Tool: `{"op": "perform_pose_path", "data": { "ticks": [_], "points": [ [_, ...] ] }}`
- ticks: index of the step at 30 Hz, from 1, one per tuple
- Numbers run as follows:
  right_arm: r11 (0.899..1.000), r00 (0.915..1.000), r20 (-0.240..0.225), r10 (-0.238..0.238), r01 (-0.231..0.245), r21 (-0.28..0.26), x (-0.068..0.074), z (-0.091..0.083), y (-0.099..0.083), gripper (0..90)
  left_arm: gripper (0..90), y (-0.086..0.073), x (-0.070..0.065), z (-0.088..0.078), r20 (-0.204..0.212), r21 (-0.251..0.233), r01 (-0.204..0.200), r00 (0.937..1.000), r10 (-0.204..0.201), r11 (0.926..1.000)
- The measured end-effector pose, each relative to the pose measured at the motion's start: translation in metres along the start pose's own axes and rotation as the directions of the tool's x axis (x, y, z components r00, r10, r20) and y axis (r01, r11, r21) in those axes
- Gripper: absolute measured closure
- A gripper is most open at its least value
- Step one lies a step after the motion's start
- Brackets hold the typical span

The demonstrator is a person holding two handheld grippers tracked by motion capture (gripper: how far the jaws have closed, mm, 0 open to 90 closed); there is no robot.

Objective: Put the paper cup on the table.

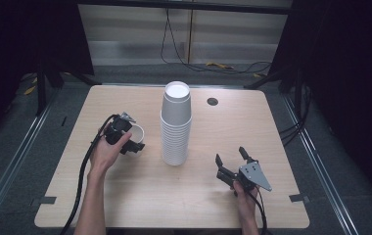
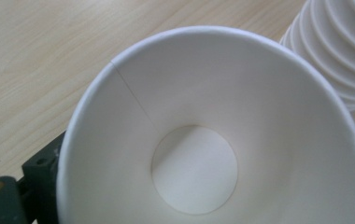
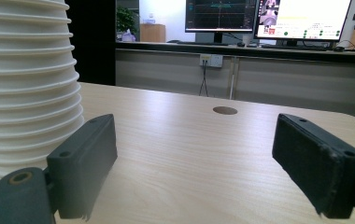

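Your left gripper (image 1: 134,143) clamps a paper cup (image 1: 136,132) at the stack's (image 1: 175,125) nine o'clock; squeeze harder and it crumples, while your right gripper (image 1: 233,159) waits wide open

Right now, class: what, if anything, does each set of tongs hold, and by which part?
Left tongs grip a single paper cup by its side wall. Right tongs are open, holding nothing.

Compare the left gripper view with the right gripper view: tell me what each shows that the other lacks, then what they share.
The left gripper view alone looks into the open mouth of a single paper cup, with its side seam and round bottom, held close in the left gripper.

The right gripper view alone has the right gripper with its jaws wide apart and nothing between them, a round hole in the table, and monitors beyond.

Both share the stack of cups and the wooden table.
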State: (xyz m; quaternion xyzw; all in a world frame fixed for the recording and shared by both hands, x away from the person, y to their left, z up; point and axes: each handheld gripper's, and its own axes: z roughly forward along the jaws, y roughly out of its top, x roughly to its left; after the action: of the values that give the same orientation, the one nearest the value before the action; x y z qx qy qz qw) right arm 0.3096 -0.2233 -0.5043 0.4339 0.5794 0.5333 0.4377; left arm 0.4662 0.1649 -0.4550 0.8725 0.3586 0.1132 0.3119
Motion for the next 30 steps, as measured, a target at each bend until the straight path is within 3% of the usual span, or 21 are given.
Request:
{"op": "perform_pose_path", "data": {
  "ticks": [5, 6, 10, 14, 20, 24, 28, 30],
  "points": [
    [1.000, 1.0000, 0.001, 0.000, 0.000, 0.000, 0.000, 0.000, 0.000, 13.8, 9.5, -0.009, 0.001, 0.003, -0.017, 0.000, -0.010, 0.9998, 0.010, 1.0000],
    [1.000, 1.0000, 0.001, -0.001, 0.001, -0.001, 0.000, 0.000, 0.000, 13.8, 8.2, -0.012, 0.001, 0.004, -0.010, -0.012, 0.003, 0.9999, -0.003, 0.9999],
    [1.000, 1.0000, 0.000, 0.000, 0.000, 0.000, 0.000, 0.000, 0.000, 13.8, 13.1, -0.020, 0.000, -0.004, -0.043, -0.052, -0.007, 0.9991, 0.005, 0.9986],
    [1.000, 1.0000, 0.001, 0.000, 0.000, 0.000, 0.000, 0.000, 0.000, 13.8, 13.5, -0.030, 0.003, -0.002, -0.006, -0.086, 0.032, 0.9994, -0.033, 0.9958],
    [1.000, 1.0000, 0.001, 0.000, 0.000, -0.001, 0.000, 0.000, 0.000, 13.8, 15.2, -0.043, 0.002, -0.003, -0.009, -0.145, 0.063, 0.9979, -0.065, 0.9875],
    [1.000, 1.0000, 0.000, 0.000, 0.000, -0.001, 0.000, 0.000, 0.000, 13.8, 15.8, -0.053, 0.003, 0.004, 0.017, -0.138, 0.090, 0.9960, -0.088, 0.9863],
    [1.000, 1.0000, 0.000, 0.000, 0.000, -0.002, 0.000, 0.000, 0.000, 13.8, 15.7, -0.064, 0.001, 0.002, 0.024, -0.198, 0.134, 0.9909, -0.132, 0.9709],
    [1.000, 1.0000, 0.000, 0.000, 0.000, -0.002, 0.000, 0.000, 0.000, 13.8, 15.6, -0.068, 0.000, 0.002, 0.016, -0.207, 0.132, 0.9911, -0.132, 0.9693]
  ]
}}
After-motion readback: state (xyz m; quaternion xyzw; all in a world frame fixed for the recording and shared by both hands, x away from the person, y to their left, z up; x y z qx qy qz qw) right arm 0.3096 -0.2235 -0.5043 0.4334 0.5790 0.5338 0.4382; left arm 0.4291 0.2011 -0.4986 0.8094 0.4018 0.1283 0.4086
